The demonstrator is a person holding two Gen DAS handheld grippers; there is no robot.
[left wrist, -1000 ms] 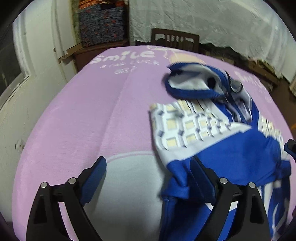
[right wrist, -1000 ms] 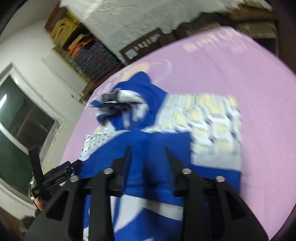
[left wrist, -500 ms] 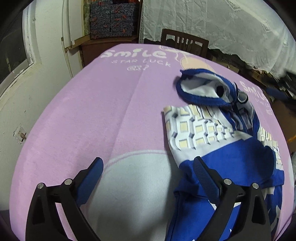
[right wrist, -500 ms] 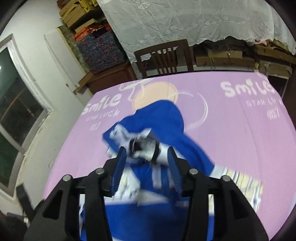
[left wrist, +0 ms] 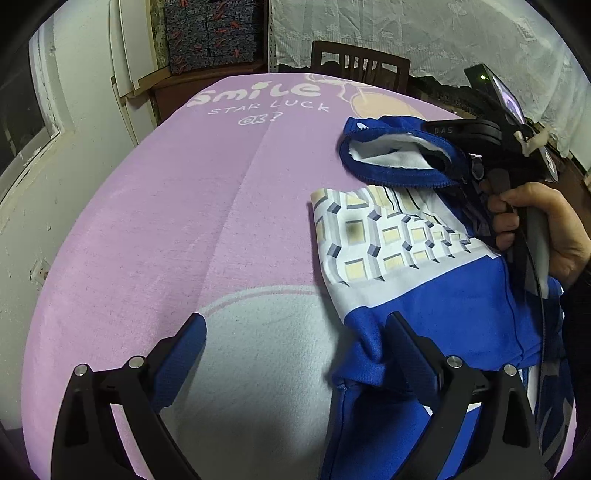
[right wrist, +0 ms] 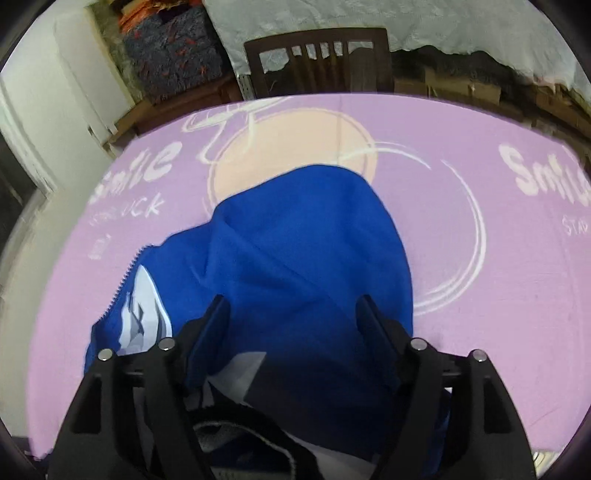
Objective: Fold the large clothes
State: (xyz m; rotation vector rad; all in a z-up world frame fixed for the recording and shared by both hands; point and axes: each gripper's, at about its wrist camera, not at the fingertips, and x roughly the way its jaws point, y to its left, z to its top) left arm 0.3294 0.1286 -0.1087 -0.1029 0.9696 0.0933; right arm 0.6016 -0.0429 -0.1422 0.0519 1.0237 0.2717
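A blue zip jacket (left wrist: 443, 306) with a white panel of beige squares (left wrist: 380, 236) lies on the right of the purple blanket (left wrist: 184, 221). Its hood (left wrist: 384, 155) lies towards the far side. My left gripper (left wrist: 295, 336) is open over the blanket's pale patch, and its right finger (left wrist: 410, 350) lies against a bunched blue fold. My right gripper (right wrist: 293, 317) hovers over the blue hood (right wrist: 306, 240). Its jaws are opening on either side of the cloth, and the pads do not press on it. A person's hand (left wrist: 535, 229) holds that gripper beside the hood.
The blanket covers a table and carries the words "Smile Star Luck" (left wrist: 258, 96). A dark wooden chair (right wrist: 317, 59) stands at the far edge before a white lace curtain (left wrist: 443, 33). Patterned boxes (left wrist: 210, 33) are stacked at the back left. A white wall and a window lie to the left.
My right gripper swung from over the jacket's body to the hood and its jaws widened. It and the hand came into the left wrist view. My left gripper barely moved.
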